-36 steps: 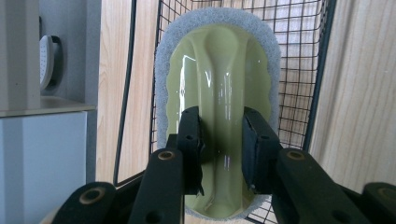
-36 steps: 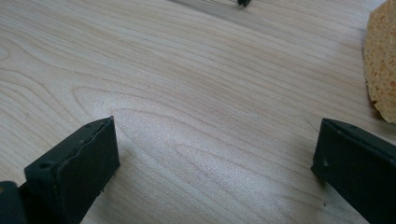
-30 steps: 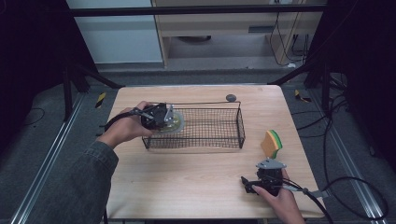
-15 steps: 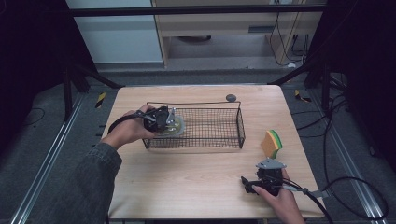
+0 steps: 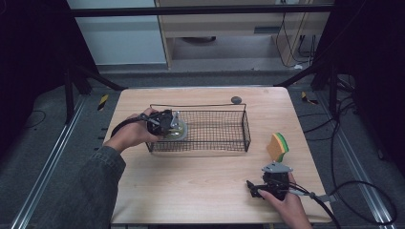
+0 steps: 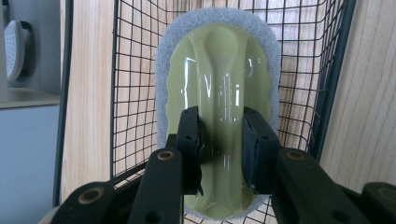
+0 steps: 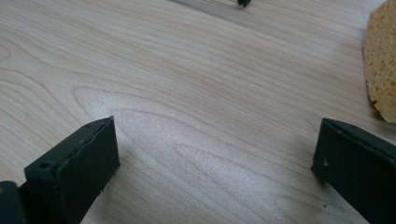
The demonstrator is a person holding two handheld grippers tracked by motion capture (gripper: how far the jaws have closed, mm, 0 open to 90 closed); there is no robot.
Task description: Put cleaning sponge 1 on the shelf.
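The scrubber (image 6: pixel 219 93) has a glossy pale green oval body with a raised ridge and a grey-white foam rim. The left gripper (image 6: pixel 219 140) is clamped on that ridge, at the left end of the wire basket (image 5: pixel 224 129); its lower edge is cut off. The right gripper (image 7: pixel 215 158) stands wide apart and holds nothing, low over the wooden surface (image 7: pixel 187 70) beside a yellow sponge (image 7: pixel 380 60).

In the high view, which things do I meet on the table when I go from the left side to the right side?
left gripper holding the scrubber → wire basket → right gripper → sponge
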